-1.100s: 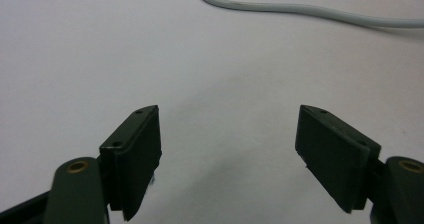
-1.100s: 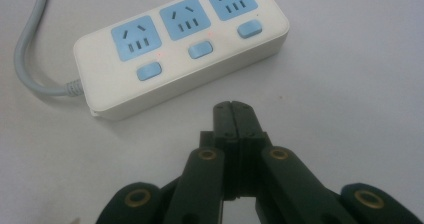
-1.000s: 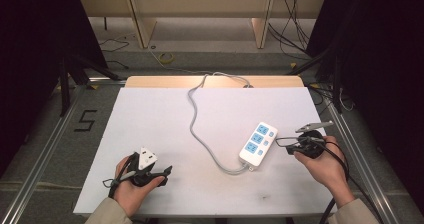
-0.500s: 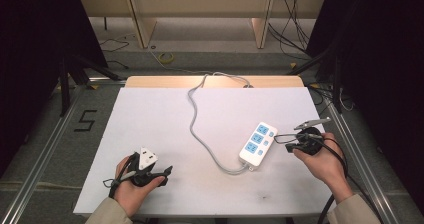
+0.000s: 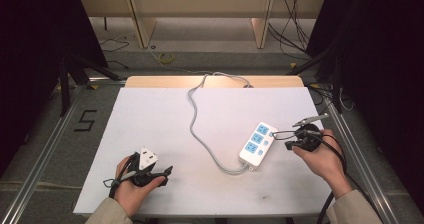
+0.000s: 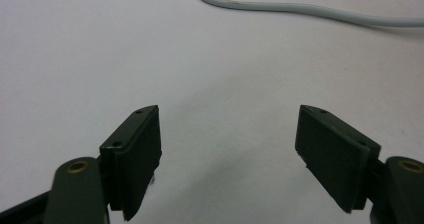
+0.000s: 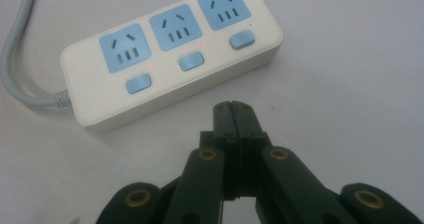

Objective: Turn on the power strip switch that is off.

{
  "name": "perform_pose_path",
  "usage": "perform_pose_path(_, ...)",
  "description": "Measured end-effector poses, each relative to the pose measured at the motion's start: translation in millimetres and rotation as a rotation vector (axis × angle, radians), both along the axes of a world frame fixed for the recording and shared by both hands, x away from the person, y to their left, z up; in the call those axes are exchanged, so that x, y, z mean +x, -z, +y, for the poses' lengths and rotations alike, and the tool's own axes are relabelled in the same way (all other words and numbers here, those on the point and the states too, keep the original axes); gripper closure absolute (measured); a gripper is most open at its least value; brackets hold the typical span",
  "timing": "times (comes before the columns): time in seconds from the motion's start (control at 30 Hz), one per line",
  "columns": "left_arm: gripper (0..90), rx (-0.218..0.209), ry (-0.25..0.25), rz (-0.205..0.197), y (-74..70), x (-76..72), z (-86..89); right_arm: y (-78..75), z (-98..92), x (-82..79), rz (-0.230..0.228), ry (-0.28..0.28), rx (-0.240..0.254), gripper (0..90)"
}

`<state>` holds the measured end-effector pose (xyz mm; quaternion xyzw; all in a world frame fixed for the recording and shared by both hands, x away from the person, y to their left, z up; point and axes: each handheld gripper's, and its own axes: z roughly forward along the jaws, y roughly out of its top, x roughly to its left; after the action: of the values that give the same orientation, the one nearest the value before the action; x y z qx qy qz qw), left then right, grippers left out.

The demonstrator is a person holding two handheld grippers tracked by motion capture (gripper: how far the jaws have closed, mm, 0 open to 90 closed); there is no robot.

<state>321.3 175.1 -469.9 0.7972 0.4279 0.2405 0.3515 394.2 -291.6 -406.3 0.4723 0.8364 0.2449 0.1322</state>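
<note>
A white power strip (image 5: 257, 144) with three blue sockets and three blue switches lies on the right half of the white table (image 5: 150, 114). Its grey cable (image 5: 192, 114) curves away to the far edge. My right gripper (image 5: 276, 133) is shut and empty, its tip just beside the strip's right long side. In the right gripper view the closed jaws (image 7: 233, 105) point at the power strip (image 7: 172, 54), a small gap short of it. My left gripper (image 5: 165, 173) rests near the front left, open. In the left gripper view it (image 6: 228, 111) holds nothing, and the cable (image 6: 300, 11) crosses farther off.
A wooden strip (image 5: 215, 81) borders the table's far edge. Metal frame rails (image 5: 35, 159) run along both sides. Beyond the table are floor cables (image 5: 167, 58) and the legs of a wooden shelf (image 5: 142, 24). A number 5 (image 5: 86, 120) is marked left of the table.
The right gripper has crept slightly toward the far side, along the strip's right side. The left hand has stayed where it was.
</note>
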Motion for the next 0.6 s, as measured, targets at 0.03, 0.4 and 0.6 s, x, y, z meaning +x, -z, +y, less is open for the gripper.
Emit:
perform_pose_path(0.03, 26.2, 0.002, 0.002, -0.001, 0.0, 0.1, 0.1, -0.2, 0.2, 0.6, 0.001, 0.0, 0.0, 90.0)
perform_pose_path(0.4, 26.2, 0.0, -0.001, -0.002, -0.1, 0.0, 0.1, -3.1, 2.5, 6.5, 0.007, -0.003, -0.012, 90.0)
perform_pose_path(0.6, 26.2, 0.0, -0.001, -0.002, -0.2, 0.0, 0.0, -4.2, 2.6, 9.7, 0.01, -0.004, -0.014, 90.0)
